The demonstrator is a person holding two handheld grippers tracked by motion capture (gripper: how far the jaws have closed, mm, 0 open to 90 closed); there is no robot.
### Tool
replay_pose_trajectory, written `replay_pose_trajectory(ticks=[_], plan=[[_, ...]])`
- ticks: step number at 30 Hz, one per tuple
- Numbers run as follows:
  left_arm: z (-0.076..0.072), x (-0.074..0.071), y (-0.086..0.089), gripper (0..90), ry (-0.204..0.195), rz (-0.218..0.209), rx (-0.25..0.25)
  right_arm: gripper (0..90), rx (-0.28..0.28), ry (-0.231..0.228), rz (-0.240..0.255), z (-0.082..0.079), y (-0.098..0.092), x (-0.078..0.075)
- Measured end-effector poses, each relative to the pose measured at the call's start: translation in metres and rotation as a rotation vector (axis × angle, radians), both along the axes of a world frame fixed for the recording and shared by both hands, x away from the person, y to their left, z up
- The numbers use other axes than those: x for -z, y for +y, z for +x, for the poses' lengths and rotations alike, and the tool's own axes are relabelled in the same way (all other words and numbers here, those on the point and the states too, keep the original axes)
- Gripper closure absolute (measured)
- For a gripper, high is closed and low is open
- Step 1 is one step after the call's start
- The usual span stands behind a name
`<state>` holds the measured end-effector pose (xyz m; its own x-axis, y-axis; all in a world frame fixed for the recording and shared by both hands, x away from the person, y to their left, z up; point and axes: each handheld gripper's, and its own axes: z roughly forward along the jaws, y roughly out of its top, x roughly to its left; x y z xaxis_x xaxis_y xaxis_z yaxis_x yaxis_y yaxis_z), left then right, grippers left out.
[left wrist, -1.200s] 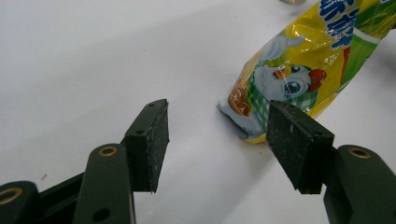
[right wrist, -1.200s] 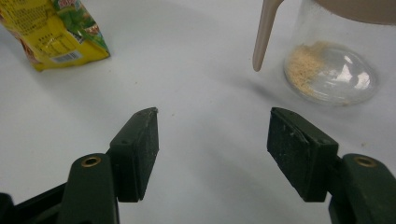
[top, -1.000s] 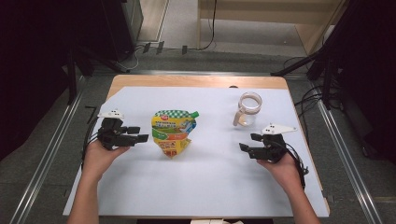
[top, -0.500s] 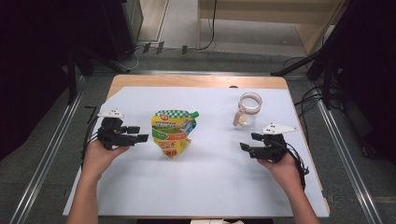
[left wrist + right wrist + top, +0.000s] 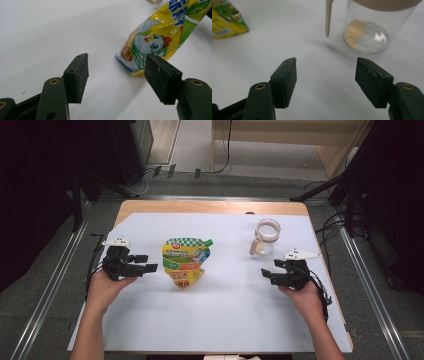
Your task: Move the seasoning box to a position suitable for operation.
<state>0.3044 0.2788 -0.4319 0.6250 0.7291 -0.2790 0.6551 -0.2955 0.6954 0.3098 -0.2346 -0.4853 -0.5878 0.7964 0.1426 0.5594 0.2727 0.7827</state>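
The yellow-green spouted pouch (image 5: 184, 261) lies flat near the centre of the white table (image 5: 220, 320). The left gripper (image 5: 146, 265) sits just left of it, jaws wide apart, holding nothing. The right gripper (image 5: 266, 273) rests below the clear lidded jar (image 5: 265, 237), jaws wide apart, gripping nothing.

Grey floor (image 5: 200, 150) with cables, pale wooden furniture (image 5: 280, 130) beyond white-topped table (image 5: 225, 320).

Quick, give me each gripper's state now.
Left gripper: open, holding nothing, beside the yellow pouch.
Right gripper: open, holding nothing.
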Motion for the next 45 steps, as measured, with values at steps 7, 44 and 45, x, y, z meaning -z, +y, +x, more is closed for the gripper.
replay_pose_trajectory(ticks=[7,44,45], plan=[[-0.006,-0.001,-0.001,36.7,-0.01,0.004,0.003,30.3,0.076,-0.012,0.003,0.016,-0.005,0.002],[-0.014,-0.004,0.002,38.3,-0.018,-0.028,0.018,7.8,0.177,-0.12,0.137,0.107,0.014,0.034],[-0.014,-0.004,0.002,38.1,-0.013,-0.029,0.021,8.5,0.17,-0.123,0.123,0.107,0.014,0.033]])
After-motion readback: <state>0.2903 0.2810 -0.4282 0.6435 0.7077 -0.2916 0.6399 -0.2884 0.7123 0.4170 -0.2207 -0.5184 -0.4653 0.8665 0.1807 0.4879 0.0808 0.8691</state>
